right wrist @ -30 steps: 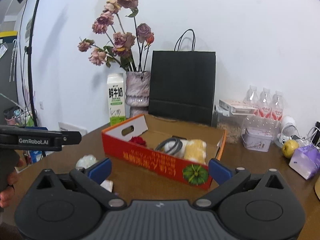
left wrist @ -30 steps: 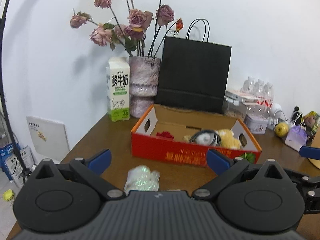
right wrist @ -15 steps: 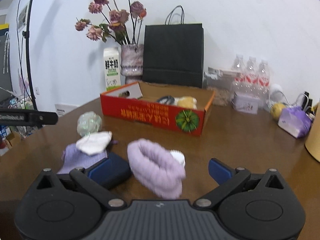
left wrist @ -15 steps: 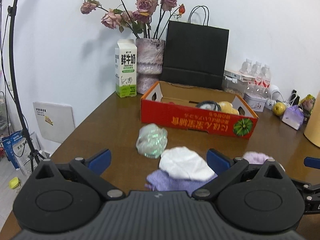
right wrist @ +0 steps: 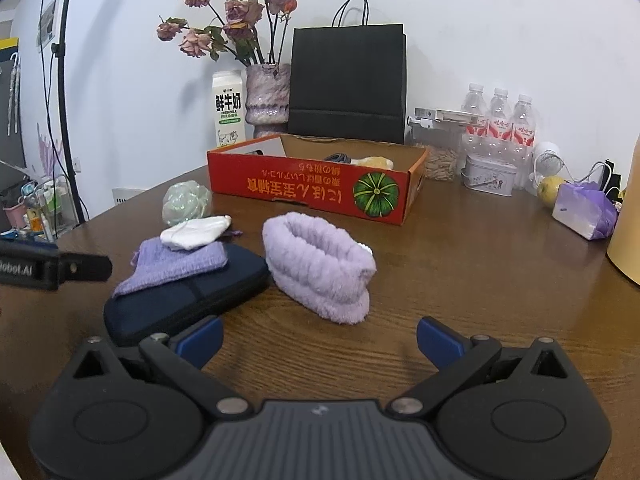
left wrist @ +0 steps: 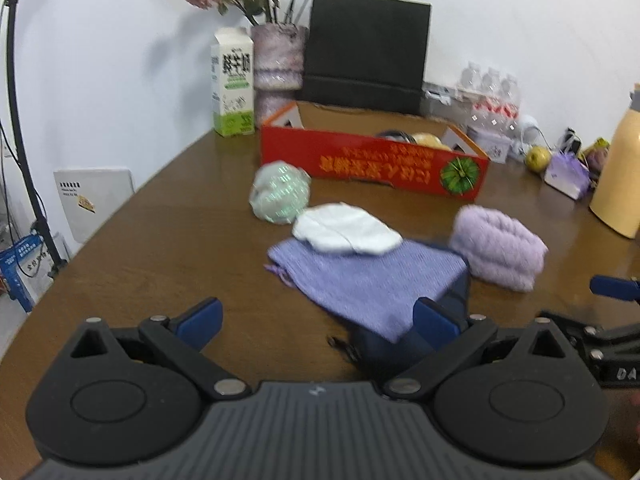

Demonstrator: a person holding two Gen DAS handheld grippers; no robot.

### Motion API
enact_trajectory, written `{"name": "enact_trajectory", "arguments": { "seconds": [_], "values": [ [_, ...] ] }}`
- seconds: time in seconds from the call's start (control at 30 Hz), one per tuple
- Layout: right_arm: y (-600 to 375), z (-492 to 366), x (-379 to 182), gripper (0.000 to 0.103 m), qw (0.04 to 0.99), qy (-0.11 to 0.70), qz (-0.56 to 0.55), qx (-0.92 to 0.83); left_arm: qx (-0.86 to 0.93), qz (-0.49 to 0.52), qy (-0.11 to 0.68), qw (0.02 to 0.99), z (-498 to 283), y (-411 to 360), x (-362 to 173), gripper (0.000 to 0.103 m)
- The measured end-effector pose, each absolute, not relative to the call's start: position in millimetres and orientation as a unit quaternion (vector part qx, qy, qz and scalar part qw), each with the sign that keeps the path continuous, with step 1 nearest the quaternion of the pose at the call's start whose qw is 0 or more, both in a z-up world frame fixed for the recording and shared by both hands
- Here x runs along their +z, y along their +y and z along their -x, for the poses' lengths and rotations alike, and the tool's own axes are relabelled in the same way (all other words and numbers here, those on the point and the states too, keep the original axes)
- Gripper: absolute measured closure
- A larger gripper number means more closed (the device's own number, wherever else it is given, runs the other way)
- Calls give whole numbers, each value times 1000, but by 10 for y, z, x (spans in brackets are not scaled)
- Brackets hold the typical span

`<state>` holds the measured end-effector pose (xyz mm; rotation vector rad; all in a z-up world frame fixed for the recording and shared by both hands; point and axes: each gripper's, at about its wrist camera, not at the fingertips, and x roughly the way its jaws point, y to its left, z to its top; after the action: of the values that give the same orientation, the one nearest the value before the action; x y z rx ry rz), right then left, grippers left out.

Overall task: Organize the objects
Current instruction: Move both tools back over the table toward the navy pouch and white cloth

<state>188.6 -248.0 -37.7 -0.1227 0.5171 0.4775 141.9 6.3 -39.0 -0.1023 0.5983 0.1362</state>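
Observation:
A fluffy lilac headband (right wrist: 318, 266) (left wrist: 498, 248) lies on the brown table. Left of it a purple knit cloth (right wrist: 176, 266) (left wrist: 368, 276) rests on a dark blue zip case (right wrist: 184, 300), with a white cloth (right wrist: 196, 232) (left wrist: 346, 234) on top. A pale green shiny ball (right wrist: 186, 202) (left wrist: 280, 192) sits behind. A red cardboard box (right wrist: 316, 184) (left wrist: 372, 164) holds several items. My left gripper (left wrist: 318, 320) is open and empty, just short of the purple cloth. My right gripper (right wrist: 320, 340) is open and empty, just short of the headband.
At the back stand a milk carton (right wrist: 228, 108), a vase of dried roses (right wrist: 268, 96), a black paper bag (right wrist: 348, 84), water bottles (right wrist: 498, 116) and a tin (right wrist: 488, 174). A purple pouch (right wrist: 586, 210) and a yellow flask (left wrist: 618, 176) are at the right.
Both grippers have pulled back from the red box and tilted down. The cloths, the case and the headband have come into view close in front of them. Both stay open.

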Motion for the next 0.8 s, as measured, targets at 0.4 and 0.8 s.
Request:
{"name": "enact_trajectory", "arguments": {
  "seconds": [0.4,0.8],
  "values": [
    [-2533,-1906,-431,0,937,264,52,222,70,63,308,947,-1511,-61,-544,0],
    [-2134,-1940,-434,0,919,287,68,262,63,83,299,948,-1549,127,-543,23]
  ]
}}
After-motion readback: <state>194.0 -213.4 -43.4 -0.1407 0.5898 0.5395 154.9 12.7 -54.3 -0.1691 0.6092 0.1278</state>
